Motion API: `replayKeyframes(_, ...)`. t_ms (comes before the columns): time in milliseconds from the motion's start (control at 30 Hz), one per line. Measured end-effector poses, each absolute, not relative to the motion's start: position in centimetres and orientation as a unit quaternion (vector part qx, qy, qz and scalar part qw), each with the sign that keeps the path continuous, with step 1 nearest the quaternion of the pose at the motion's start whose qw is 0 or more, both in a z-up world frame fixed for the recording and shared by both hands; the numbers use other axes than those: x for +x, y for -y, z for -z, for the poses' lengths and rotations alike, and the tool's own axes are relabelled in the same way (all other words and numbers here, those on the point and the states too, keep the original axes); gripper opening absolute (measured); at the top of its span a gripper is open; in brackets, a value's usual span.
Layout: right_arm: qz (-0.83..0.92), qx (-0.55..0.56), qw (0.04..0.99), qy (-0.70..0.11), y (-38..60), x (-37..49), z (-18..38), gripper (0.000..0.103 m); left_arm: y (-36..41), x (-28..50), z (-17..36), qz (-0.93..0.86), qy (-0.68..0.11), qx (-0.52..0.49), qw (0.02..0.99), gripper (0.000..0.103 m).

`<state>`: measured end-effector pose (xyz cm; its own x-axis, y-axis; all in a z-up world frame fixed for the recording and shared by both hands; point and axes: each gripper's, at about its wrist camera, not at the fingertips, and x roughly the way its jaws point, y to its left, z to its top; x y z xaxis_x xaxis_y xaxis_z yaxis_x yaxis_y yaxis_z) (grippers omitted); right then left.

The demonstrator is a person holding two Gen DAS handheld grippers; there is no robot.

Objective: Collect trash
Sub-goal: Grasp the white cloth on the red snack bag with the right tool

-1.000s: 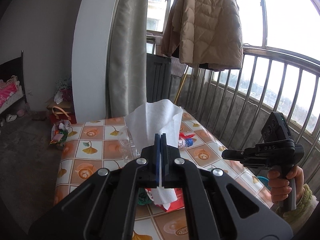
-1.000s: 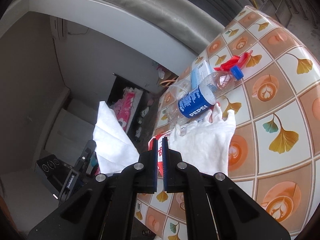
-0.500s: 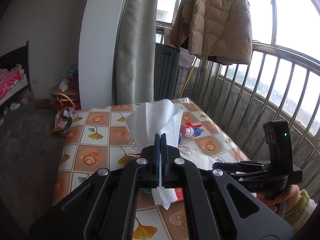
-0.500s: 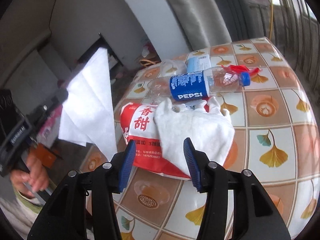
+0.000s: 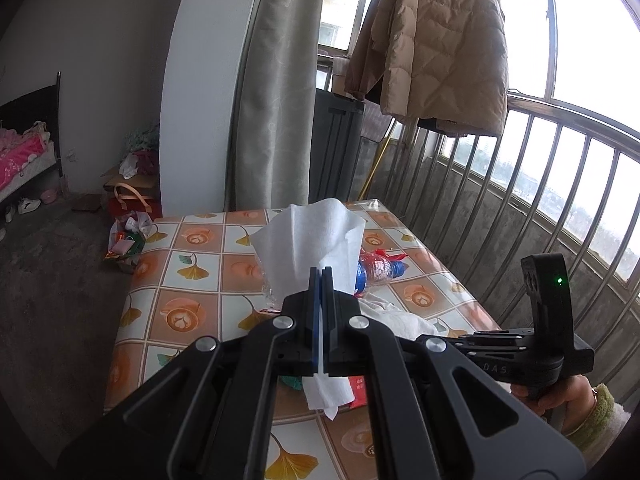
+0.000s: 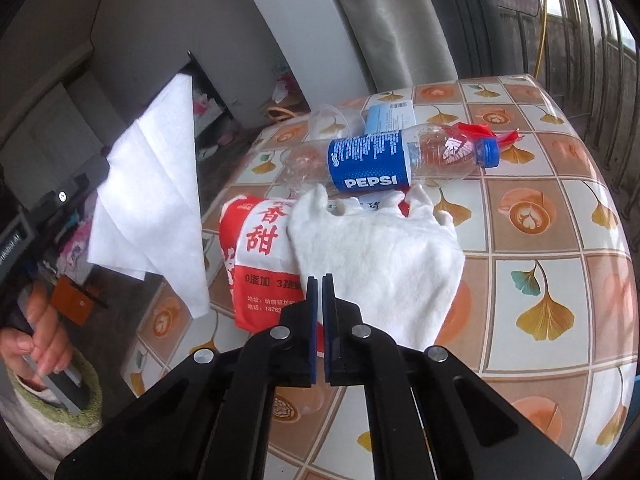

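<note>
Daylight thru window point(image 5: 580, 40), blown out; fisheye-warped edges.

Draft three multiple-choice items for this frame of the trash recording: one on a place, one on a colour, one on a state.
1. Where does the white cloth lie?
A. partly over the red and white bag
B. on the floor
C. inside the clear cup

2. What colour is the Pepsi bottle cap?
A. red
B. blue
C. white

3. What does the left gripper hold?
A. the bottle
B. nothing
C. a white tissue

Key: 1 A, the cloth covers the bag's right side on the table; 2 B, the cap shows blue at the neck; 3 C, its jaws are shut on the tissue.
</note>
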<state>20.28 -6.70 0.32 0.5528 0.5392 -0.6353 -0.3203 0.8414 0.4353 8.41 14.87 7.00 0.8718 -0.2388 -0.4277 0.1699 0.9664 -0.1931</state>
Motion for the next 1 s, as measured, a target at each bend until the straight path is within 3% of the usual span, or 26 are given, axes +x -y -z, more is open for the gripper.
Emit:
replayKeyframes(200,-0.246,0.122,0.887,-0.371,7.6,19.1,-2.5,0.002,-14.3,7.7,-7.8,0.114,-0.216,-0.07,0.967,0.0)
replayKeyframes(267,-0.247,0.092,0.888,-0.376,6.3,18.7,-2.2,0.007,-14.0,7.6,-7.9,0.115,-0.216,-0.068,0.967,0.0)
replayKeyframes(367,-0.248,0.053,0.884,-0.392,4.3,18.8,-0.8,0.049,-14.0,7.6,-7.8,0.114,-0.217,-0.068,0.967,0.0)
replayKeyframes(533,-0.214,0.004,0.883,-0.418,2.2,20.4,1.9,0.047,-14.1,7.4,-7.7,0.109,-0.216,-0.066,0.968,0.0)
replayKeyframes(667,-0.201,0.029,0.881,-0.428,2.8,21.1,2.3,0.008,-14.7,7.3,-7.5,0.103,-0.215,-0.073,0.968,0.0)
replayKeyframes(1000,-0.194,0.146,0.907,-0.345,9.2,19.5,-3.0,0.006,-15.2,6.4,-8.5,0.11,-0.206,-0.086,0.969,0.0)
